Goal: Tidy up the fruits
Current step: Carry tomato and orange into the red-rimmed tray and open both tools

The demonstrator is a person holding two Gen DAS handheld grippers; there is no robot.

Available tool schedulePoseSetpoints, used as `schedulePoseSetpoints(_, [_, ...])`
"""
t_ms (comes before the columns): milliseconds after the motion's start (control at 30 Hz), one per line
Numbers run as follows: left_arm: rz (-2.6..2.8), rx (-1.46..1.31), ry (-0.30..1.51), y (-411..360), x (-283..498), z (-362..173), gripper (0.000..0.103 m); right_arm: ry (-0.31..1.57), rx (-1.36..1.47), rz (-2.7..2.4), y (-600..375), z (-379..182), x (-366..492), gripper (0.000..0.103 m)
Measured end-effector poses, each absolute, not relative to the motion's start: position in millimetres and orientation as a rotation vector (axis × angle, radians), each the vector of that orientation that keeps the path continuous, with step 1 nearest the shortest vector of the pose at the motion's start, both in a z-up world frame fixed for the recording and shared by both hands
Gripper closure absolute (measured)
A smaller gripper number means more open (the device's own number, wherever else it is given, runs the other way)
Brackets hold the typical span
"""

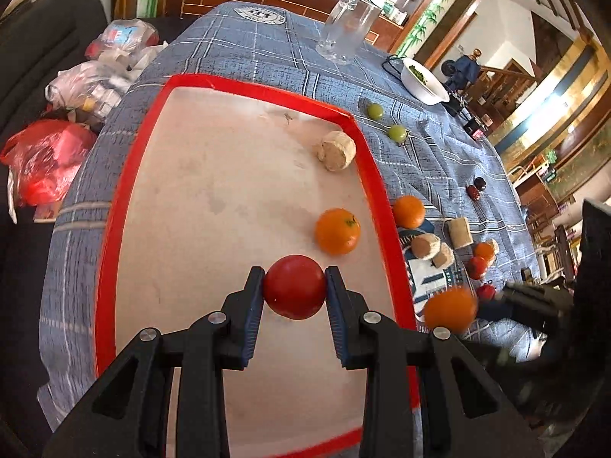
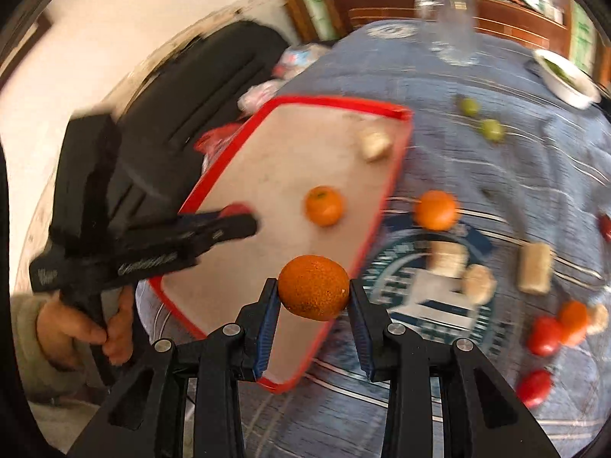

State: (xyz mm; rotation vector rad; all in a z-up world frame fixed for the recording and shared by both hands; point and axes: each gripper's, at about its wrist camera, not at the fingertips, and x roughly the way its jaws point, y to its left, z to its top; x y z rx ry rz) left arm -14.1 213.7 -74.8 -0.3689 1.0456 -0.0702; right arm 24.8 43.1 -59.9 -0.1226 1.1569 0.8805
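My left gripper (image 1: 294,280) is shut on a red tomato (image 1: 294,286) and holds it over the white tray with a red rim (image 1: 366,160). An orange (image 1: 337,231) and a beige cork-like chunk (image 1: 336,150) lie in the tray. My right gripper (image 2: 313,294) is shut on an orange (image 2: 313,293), held above the tray's near right edge (image 2: 385,198); this orange shows blurred in the left wrist view (image 1: 450,315). The left gripper (image 2: 244,225) shows in the right wrist view with the tomato (image 2: 235,210) mostly hidden.
On the blue plaid cloth (image 1: 439,160) right of the tray lie another orange (image 1: 408,212), two green grapes (image 1: 397,133), dark dates (image 1: 475,189), small tomatoes (image 2: 544,336) and beige chunks (image 2: 534,267). A glass jug (image 1: 349,26) and white bowl (image 1: 424,82) stand at the back. Plastic bags (image 1: 49,160) lie left.
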Motion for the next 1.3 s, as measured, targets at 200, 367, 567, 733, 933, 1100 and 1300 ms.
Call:
schedulePoseSetpoints(200, [-0.093, -0.376, 1.062, 220.6, 5.4, -85.0, 0.074, 1.191, -0.250, 0.924, 80.9, -82.9, 12.7, 0.067])
schedulePoseSetpoints(367, [-0.130, -0.358, 1.074, 216.2, 13.4, -90.0, 0.074, 1.208, -0.289, 0.878, 90.0, -93.7, 12.6, 0.067])
schedulePoseSetpoints(567, [-0.168, -0.355, 1.097, 213.4, 17.5, -96.1, 0.074, 1.206, -0.337, 0.857, 95.2, -98.6, 11.0, 0.067])
schedulePoseSetpoints(733, [-0.179, -0.357, 1.102, 215.7, 17.5, -96.8, 0.074, 1.204, -0.337, 0.855, 94.1, -99.5, 9.9, 0.066])
schedulePoseSetpoints(933, [-0.178, -0.348, 1.105, 214.9, 16.7, -96.3, 0.074, 1.202, -0.352, 0.854, 95.8, -96.7, 6.8, 0.064])
schedulePoseSetpoints(1100, [-0.152, -0.362, 1.106, 217.6, 14.4, -95.4, 0.074, 1.193, -0.350, 0.868, 95.7, -92.2, 3.8, 0.063])
schedulePoseSetpoints(1300, [-0.126, -0.385, 1.103, 222.3, 11.8, -94.2, 0.073, 1.166, -0.336, 0.887, 90.5, -81.3, 0.3, 0.056])
